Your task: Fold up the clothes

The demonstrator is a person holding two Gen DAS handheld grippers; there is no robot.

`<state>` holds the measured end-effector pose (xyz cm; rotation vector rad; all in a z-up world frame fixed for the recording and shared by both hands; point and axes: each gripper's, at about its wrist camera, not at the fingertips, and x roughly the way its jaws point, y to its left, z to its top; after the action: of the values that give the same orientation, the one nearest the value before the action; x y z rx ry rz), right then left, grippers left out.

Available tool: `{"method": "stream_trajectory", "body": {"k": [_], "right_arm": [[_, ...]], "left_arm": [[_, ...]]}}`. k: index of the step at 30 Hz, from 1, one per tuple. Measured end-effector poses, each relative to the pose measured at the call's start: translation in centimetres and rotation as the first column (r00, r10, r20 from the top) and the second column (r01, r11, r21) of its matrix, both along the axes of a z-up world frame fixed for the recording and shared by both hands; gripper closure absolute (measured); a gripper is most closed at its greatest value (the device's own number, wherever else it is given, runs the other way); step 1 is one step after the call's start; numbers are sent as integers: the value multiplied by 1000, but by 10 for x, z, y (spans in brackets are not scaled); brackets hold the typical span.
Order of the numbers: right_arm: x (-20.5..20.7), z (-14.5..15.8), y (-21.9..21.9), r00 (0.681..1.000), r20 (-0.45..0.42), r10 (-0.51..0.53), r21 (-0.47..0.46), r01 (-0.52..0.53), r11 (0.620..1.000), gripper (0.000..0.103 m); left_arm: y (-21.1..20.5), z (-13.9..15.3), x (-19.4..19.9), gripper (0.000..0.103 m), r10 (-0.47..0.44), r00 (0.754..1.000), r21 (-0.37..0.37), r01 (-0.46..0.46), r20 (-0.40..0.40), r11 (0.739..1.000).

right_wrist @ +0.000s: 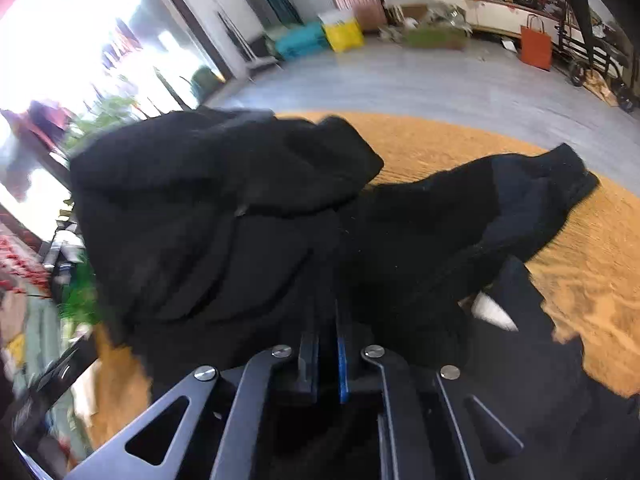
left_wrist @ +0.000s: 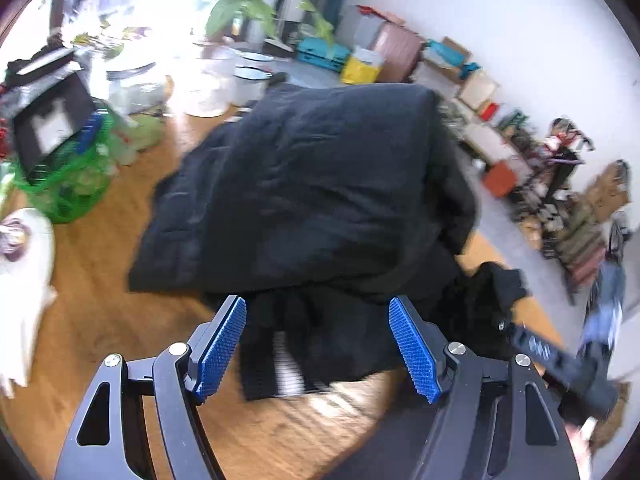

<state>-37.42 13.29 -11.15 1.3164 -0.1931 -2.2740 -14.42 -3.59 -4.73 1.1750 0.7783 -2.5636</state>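
A black garment [left_wrist: 304, 192] lies partly folded on the round wooden table [left_wrist: 100, 300]. My left gripper [left_wrist: 318, 344] is open with blue pads, hovering just above the garment's near edge, holding nothing. My right gripper [right_wrist: 328, 320] is shut on the black garment [right_wrist: 224, 216], its blue pads pressed together with cloth bunched between and over them. A sleeve or loose end [right_wrist: 532, 196] trails to the right on the table [right_wrist: 592, 280]. The right gripper's body also shows in the left wrist view [left_wrist: 560, 368] at the lower right.
A green mesh bag [left_wrist: 68, 184], a black frame [left_wrist: 52, 120] and white cloth [left_wrist: 20, 280] sit on the table's left side. Potted plants, buckets and boxes stand on the grey floor [right_wrist: 440, 80] beyond. An orange paper bag [right_wrist: 536, 46] stands by a cart.
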Motion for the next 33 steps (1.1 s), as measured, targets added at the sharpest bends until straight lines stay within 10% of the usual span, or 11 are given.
{"method": "stream_trajectory", "body": {"k": [7, 18, 21, 22, 26, 30, 33], "right_arm": [[116, 9, 74, 993, -120, -12, -108, -1, 994, 96], [208, -41, 133, 984, 18, -180, 40, 179, 983, 94], [217, -41, 137, 973, 23, -229, 60, 227, 972, 73], [221, -40, 141, 965, 29, -259, 52, 257, 965, 52], [244, -29, 153, 947, 55, -316, 109, 309, 945, 47], [275, -16, 177, 935, 56, -351, 162, 338, 927, 34], [289, -19, 196, 916, 86, -393, 155, 377, 913, 30]], "left_arm": [[72, 9, -52, 28, -241, 970, 22, 240, 44, 970], [227, -27, -158, 28, -471, 862, 78, 465, 186, 882], [258, -31, -169, 29, -495, 846, 60, 494, 195, 867], [265, -31, -171, 29, -496, 843, 40, 499, 210, 865], [291, -34, -187, 31, -487, 838, -24, 508, 247, 861], [321, -46, -194, 97, -545, 794, -32, 573, 270, 819], [337, -39, -181, 100, -599, 765, -77, 629, 238, 773]]}}
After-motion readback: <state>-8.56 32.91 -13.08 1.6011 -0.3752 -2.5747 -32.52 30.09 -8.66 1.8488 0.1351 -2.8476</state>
